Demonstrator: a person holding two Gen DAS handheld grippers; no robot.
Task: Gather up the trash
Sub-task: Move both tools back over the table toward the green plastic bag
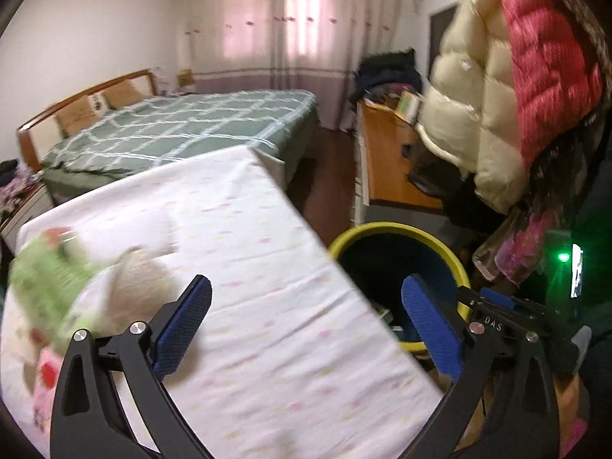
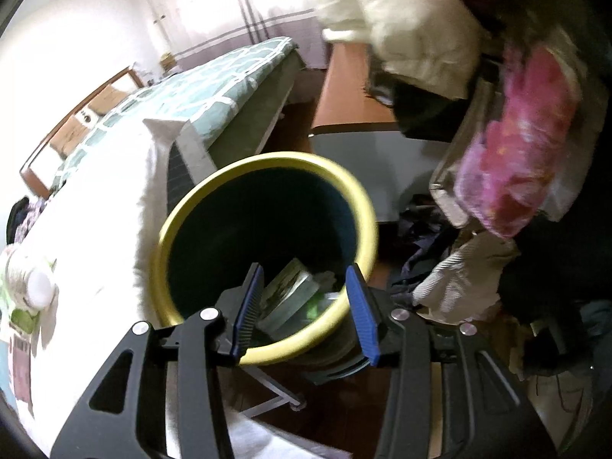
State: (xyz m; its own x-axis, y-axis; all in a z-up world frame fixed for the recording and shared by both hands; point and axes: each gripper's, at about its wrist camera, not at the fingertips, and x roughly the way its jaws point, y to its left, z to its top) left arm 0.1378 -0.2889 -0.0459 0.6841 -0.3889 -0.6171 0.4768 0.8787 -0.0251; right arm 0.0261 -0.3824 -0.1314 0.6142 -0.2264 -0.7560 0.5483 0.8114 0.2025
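My right gripper, jaws apart and empty, hovers over the yellow-rimmed bin. Left gripper gapes empty; next, reach the green wrapper at the table's left edge.

White-walled bedroom: green checked bed with wooden headboard, backlit pink curtains, orange-topped desk, dark floor

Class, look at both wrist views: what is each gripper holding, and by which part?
Nothing. The left gripper is open above the table; the right gripper is open and empty above the yellow-rimmed bin.
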